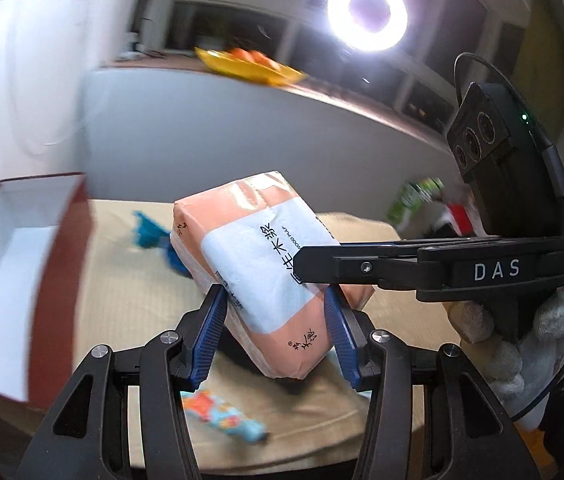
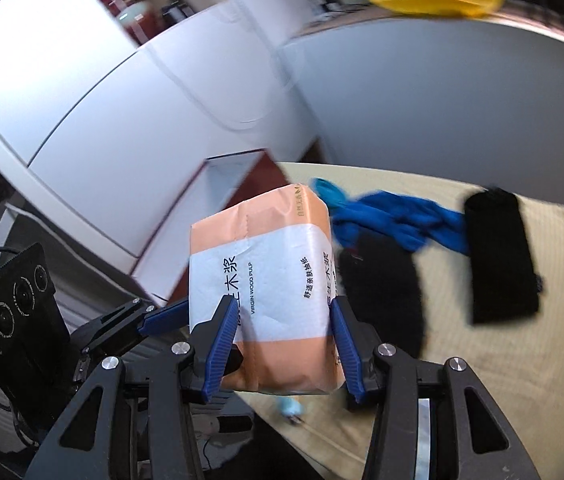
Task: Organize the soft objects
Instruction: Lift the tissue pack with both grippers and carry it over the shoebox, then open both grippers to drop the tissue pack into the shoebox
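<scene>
One box (image 1: pixel 66 264) — white lining inside

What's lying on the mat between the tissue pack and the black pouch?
In the right wrist view, a blue cloth and a black fuzzy piece lie between the tissue pack and the black pouch.

A lit ring light (image 1: pixel 367 12) glares high ahead of the gripper. A yellow dish (image 1: pixel 250 66) (orange fruit (image 1: pixel 250 56) in it) sits on the counter (image 1: pixel 341 98) beyond.
</scene>
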A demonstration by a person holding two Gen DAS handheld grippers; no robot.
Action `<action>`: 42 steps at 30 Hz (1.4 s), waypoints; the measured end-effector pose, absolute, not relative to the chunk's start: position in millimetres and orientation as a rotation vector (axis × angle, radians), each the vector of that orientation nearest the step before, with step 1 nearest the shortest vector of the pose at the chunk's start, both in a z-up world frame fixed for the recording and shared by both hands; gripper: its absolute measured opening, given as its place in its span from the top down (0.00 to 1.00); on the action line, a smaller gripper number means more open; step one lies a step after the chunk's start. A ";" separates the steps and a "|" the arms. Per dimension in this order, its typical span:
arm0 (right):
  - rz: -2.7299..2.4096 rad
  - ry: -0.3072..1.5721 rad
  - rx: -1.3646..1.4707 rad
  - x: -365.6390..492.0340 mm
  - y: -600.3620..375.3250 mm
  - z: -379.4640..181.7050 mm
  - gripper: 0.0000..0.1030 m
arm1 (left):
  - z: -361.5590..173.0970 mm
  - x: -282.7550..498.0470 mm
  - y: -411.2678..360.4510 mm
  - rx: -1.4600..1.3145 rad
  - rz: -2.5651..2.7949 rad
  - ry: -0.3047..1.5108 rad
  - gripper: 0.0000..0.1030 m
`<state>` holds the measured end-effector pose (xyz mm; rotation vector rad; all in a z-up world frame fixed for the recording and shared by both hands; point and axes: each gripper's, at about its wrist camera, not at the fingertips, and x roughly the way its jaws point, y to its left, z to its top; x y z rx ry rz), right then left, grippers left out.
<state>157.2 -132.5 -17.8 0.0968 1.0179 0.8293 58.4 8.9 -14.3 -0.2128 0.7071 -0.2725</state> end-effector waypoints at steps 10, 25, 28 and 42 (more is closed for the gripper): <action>0.981 1.009 0.046 161.1 -12.9 -11.7 0.57 | -8.2 41.4 112.9 -0.298 -0.072 0.632 0.53; 1.073 1.065 -0.031 165.6 112.4 -39.6 0.57 | -36.2 41.2 203.9 -0.306 0.132 0.677 0.53; 1.035 1.055 -0.053 169.4 123.8 -44.3 0.52 | -44.8 46.3 215.1 -0.296 0.181 0.694 0.53; 0.953 1.026 -0.060 176.6 90.1 -41.7 0.44 | -51.3 39.4 210.3 -0.335 0.168 0.692 0.53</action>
